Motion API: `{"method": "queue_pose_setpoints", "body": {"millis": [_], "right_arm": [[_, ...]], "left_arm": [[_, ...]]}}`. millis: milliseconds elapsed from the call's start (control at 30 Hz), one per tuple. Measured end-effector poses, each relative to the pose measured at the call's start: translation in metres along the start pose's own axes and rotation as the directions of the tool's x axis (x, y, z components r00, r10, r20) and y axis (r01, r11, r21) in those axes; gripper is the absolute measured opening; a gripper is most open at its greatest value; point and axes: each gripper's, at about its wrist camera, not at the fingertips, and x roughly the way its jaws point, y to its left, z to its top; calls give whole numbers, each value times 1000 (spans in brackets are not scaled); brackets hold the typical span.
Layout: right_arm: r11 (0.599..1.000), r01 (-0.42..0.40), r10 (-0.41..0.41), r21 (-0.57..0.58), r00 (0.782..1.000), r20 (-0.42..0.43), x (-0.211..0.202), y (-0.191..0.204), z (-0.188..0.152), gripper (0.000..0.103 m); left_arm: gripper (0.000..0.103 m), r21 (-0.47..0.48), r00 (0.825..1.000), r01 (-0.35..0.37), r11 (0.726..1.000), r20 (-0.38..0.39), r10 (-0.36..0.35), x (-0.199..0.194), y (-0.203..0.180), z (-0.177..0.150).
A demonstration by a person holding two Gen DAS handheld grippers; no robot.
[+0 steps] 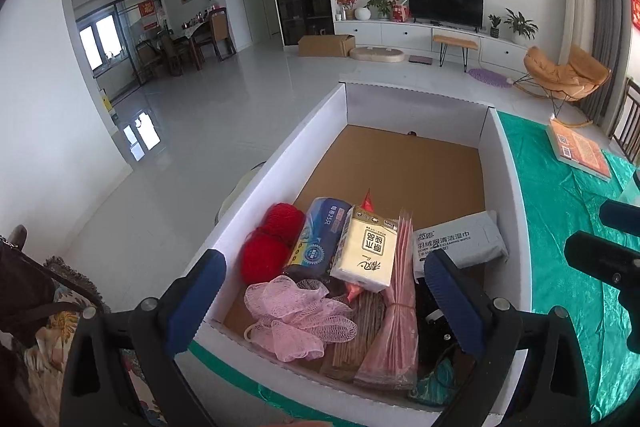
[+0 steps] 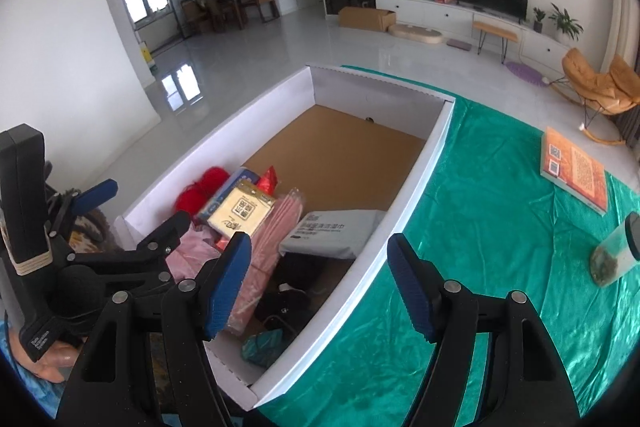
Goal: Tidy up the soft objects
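A white cardboard box [image 1: 504,163] with a brown floor stands on a green cloth. Its near end holds red yarn [image 1: 270,243], a blue pack [image 1: 318,239], a yellow tissue pack [image 1: 370,251], a pink mesh sponge [image 1: 296,319], a pink wrapped bundle [image 1: 394,315], a grey wipes pack [image 1: 456,239] and dark items. My left gripper [image 1: 324,301] is open and empty above these. My right gripper [image 2: 320,283] is open and empty over the box's right wall [image 2: 424,167]. The tissue pack [image 2: 242,213] and wipes pack [image 2: 332,231] also show in the right wrist view.
An orange book [image 2: 574,171] and a tipped clear jar [image 2: 612,251] lie on the green cloth [image 2: 480,227] to the right of the box. The left gripper's body [image 2: 60,239] shows at the left. Floor lies beyond the box's left side.
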Motion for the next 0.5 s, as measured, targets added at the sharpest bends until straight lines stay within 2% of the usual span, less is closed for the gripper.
{"method": "queue_pose_setpoints", "body": {"millis": [133, 500], "right_arm": [[999, 25, -25, -35, 999, -19, -1, 8, -6, 74], [993, 40, -41, -109, 999, -13, -2, 27, -13, 74]], "left_arm": [[99, -9, 1000, 25, 1000, -8, -25, -5, 1, -3], [99, -5, 1000, 14, 1000, 25, -14, -14, 1, -9]]}}
